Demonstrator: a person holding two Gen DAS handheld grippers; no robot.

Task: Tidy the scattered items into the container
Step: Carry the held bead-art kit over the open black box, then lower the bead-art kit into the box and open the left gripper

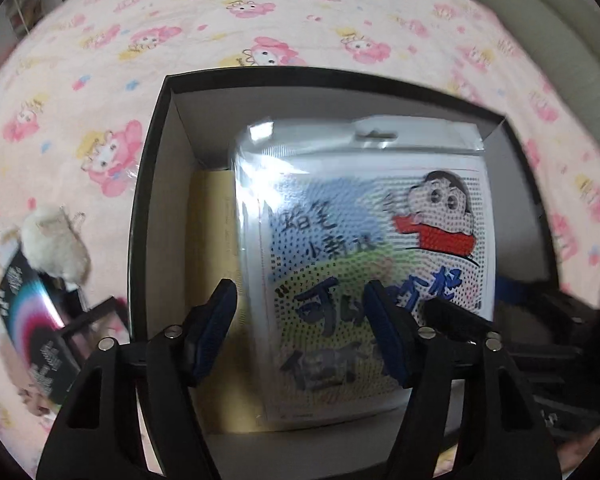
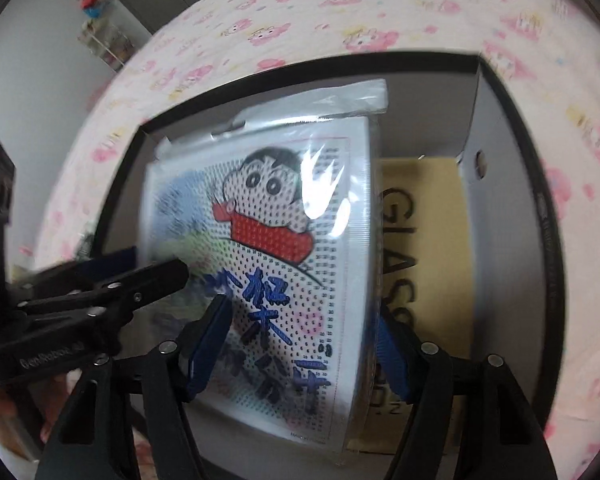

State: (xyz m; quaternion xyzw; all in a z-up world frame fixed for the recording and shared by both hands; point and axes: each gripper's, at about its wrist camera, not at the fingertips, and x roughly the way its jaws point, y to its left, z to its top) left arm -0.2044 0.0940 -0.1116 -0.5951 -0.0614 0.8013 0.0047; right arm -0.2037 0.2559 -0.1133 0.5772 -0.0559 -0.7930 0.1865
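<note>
A black box (image 1: 144, 200) with white inner walls stands open on the bed. Inside it lies a plastic-wrapped cartoon bead kit (image 1: 360, 220), resting partly on a flat yellow pack (image 1: 212, 240). My left gripper (image 1: 300, 308) hangs open just above the kit's near left part, its pads not pressing on it. My right gripper (image 2: 300, 332) is open over the same kit (image 2: 284, 200), near its right edge. The yellow pack (image 2: 432, 240) shows black lettering beside the box wall (image 2: 540, 200). The left gripper's fingers (image 2: 156, 276) reach in from the left.
The pink cartoon bedsheet (image 1: 260, 20) surrounds the box. Left of the box lie a white plush toy (image 1: 56, 244), a black card with a rainbow print (image 1: 28, 308) and a dark frame-like item (image 1: 96, 324). A shelf with a toy (image 2: 96, 4) stands past the bed.
</note>
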